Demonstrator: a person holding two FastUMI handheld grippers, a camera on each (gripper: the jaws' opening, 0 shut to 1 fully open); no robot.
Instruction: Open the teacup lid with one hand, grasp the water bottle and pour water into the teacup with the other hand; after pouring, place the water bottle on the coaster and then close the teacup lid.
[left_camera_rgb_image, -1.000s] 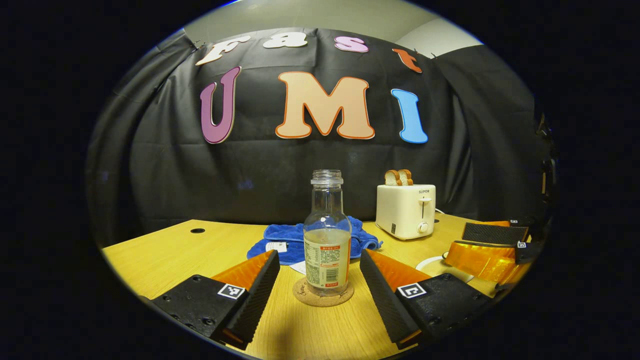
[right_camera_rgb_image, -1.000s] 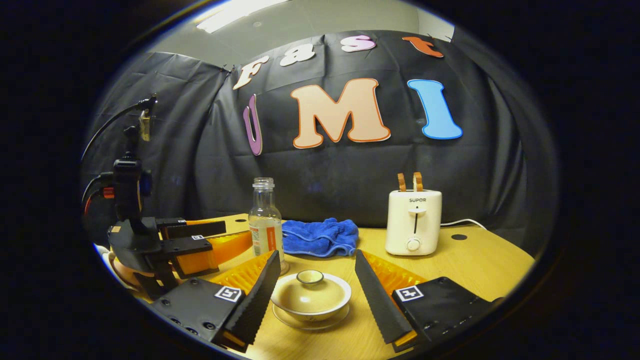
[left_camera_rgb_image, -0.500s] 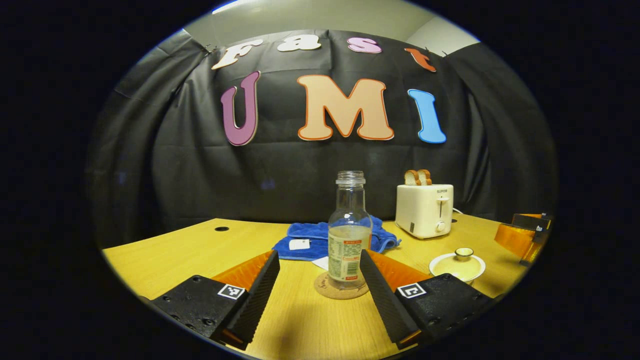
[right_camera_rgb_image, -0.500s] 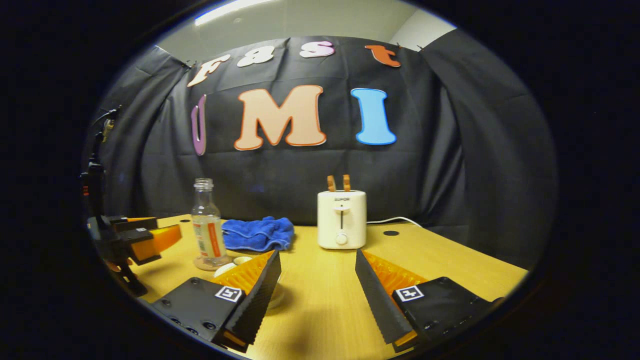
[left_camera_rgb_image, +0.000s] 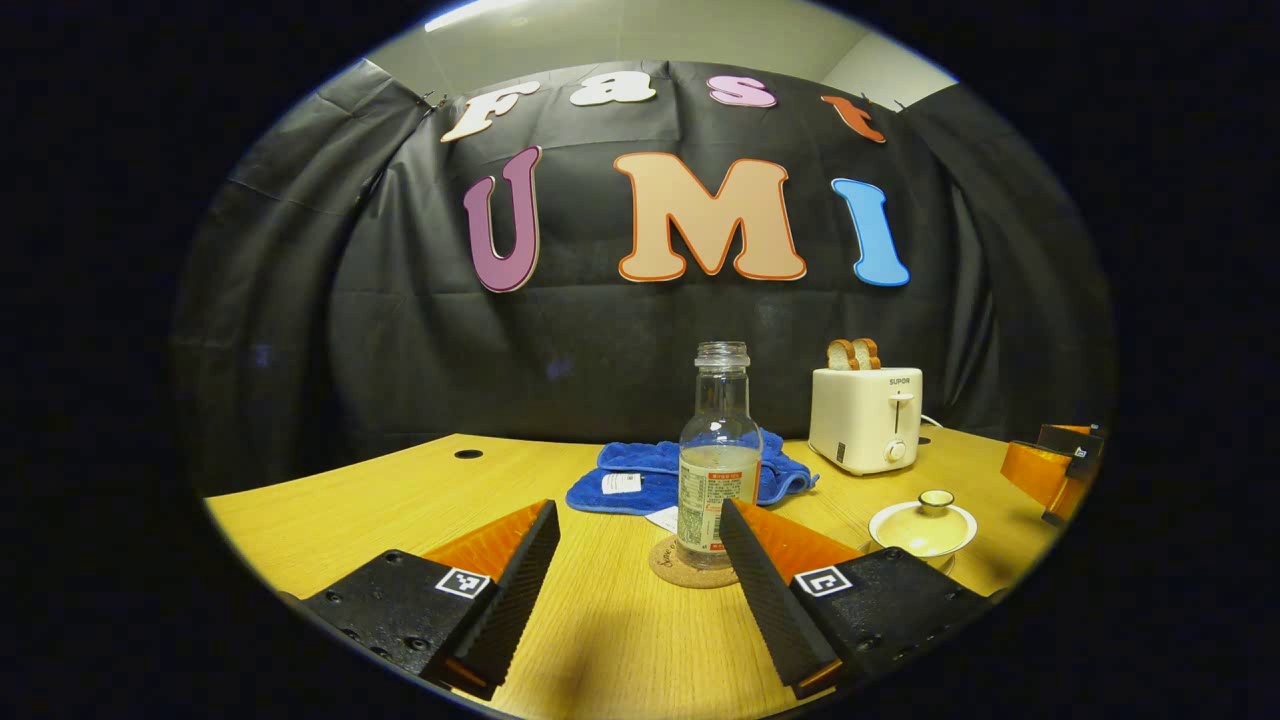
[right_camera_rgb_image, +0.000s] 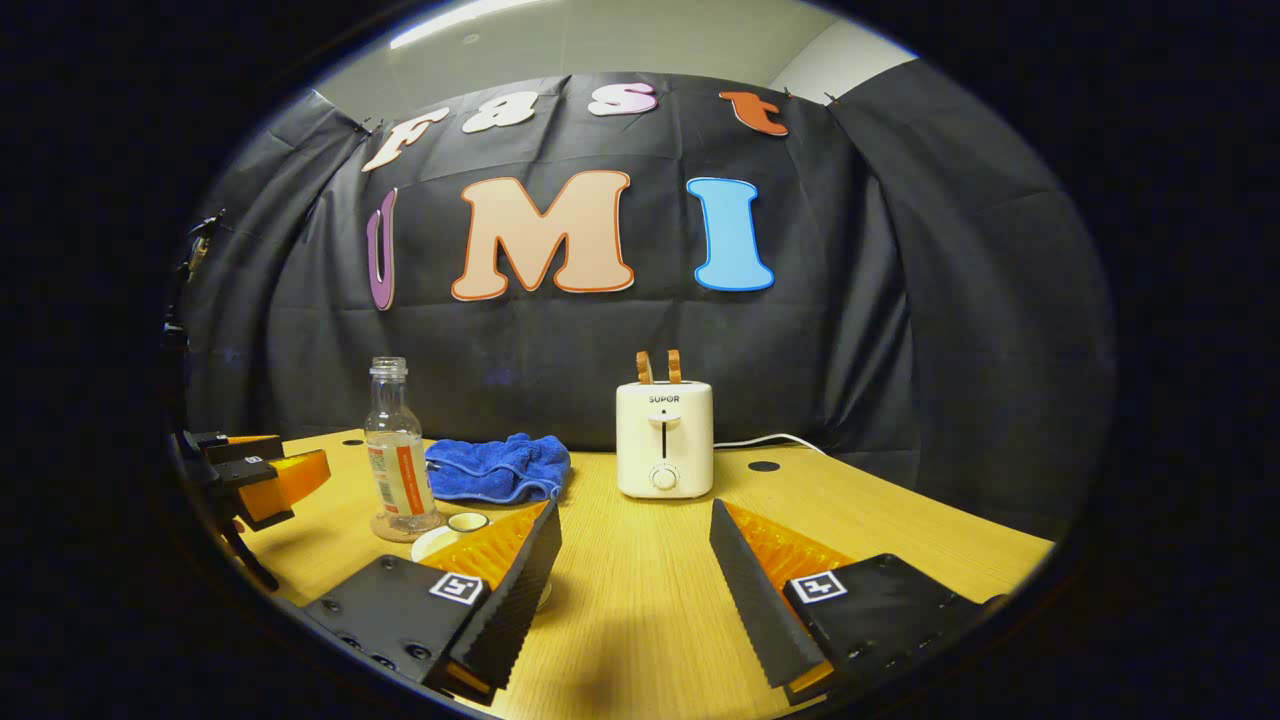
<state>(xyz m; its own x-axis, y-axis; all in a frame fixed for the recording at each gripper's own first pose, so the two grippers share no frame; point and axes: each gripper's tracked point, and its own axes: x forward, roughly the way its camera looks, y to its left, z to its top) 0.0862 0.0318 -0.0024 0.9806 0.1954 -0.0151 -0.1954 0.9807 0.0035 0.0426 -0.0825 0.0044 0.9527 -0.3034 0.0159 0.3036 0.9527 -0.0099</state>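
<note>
A clear water bottle (left_camera_rgb_image: 718, 455) with an orange label, uncapped and part full, stands upright on a round cork coaster (left_camera_rgb_image: 690, 567). My left gripper (left_camera_rgb_image: 637, 515) is open in front of it, the bottle just beyond its right finger. To the right sits the cream teacup (left_camera_rgb_image: 922, 527) with its lid on. In the right gripper view the bottle (right_camera_rgb_image: 398, 460) and coaster (right_camera_rgb_image: 400, 528) stand at the left, and the teacup (right_camera_rgb_image: 452, 530) peeks from behind a finger of my open right gripper (right_camera_rgb_image: 632, 515), which holds nothing.
A white toaster (left_camera_rgb_image: 866, 418) with two bread slices stands at the back, a blue towel (left_camera_rgb_image: 650, 472) beside it behind the bottle. The right gripper (left_camera_rgb_image: 1050, 468) shows at the far right of the left gripper view, the left gripper (right_camera_rgb_image: 255, 470) at the far left of the right one.
Both grippers have drawn back from the table's things. The right gripper has swung right, away from the lidded teacup. The bottle stays on the coaster.
</note>
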